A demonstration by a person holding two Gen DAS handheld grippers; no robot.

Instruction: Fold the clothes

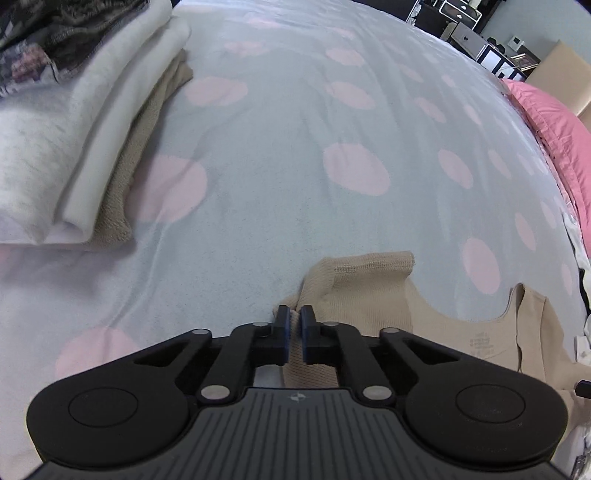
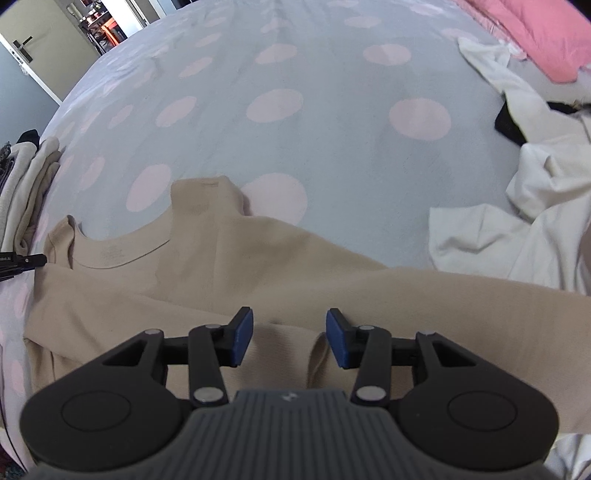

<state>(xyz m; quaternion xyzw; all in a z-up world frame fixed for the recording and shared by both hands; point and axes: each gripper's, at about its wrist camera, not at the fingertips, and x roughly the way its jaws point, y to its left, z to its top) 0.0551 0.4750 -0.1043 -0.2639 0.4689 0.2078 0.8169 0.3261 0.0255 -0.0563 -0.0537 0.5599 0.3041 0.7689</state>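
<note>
A beige long-sleeved top [image 2: 229,266] lies spread on the dotted bedspread [image 2: 295,140], neckline toward the left. In the left wrist view its sleeve [image 1: 369,291] is bunched, with the cuff pointing away from me. My left gripper [image 1: 294,314] is shut on a ridge of that sleeve fabric, which shows between the blue pads. My right gripper [image 2: 290,325] hangs open just over the top's body, where a small wrinkle of cloth lies below the gap and the pads [image 2: 243,336] press on nothing. A black tip of the left gripper [image 2: 22,261] shows at the top's left shoulder.
Folded clothes are stacked at the left: white, beige and dark patterned pieces [image 1: 55,147]. Rumpled white garments [image 2: 535,214] and a black item [image 2: 509,125] lie to the right. A pink pillow [image 1: 554,129] borders the bed's far side. Shelves [image 1: 469,33] and a door [image 2: 22,48] stand beyond.
</note>
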